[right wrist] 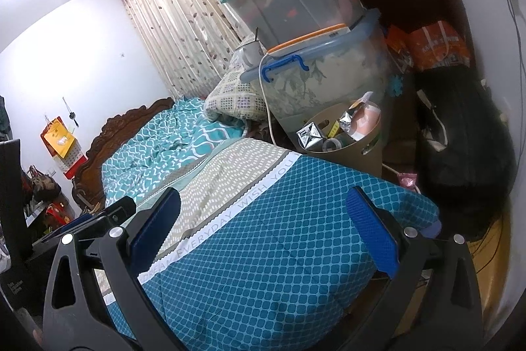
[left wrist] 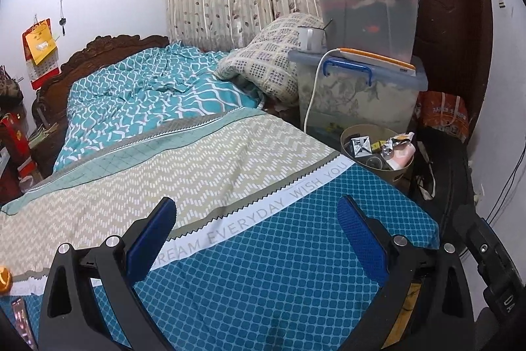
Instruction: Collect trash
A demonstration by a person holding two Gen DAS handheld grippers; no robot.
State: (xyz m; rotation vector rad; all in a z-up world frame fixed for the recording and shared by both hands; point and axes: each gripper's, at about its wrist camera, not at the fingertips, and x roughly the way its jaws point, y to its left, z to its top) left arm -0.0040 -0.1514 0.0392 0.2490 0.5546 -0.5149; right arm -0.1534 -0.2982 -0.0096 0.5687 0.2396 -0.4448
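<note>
Both grippers' fingers [left wrist: 149, 239] [right wrist: 371, 236] spread wide, empty — over the quilted bed [left wrist: 263, 268], bin [left wrist: 374, 153] beside.

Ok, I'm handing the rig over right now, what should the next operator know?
Left gripper: open, empty, above the bed's blue quilt.
Right gripper: open, empty, over the same quilt.
Trash bin: on the floor beside the bed, below the stacked storage boxes, already holding wrappers and a small carton.
Left to do: no loose trash visible on the bed; check elsewhere.
</note>
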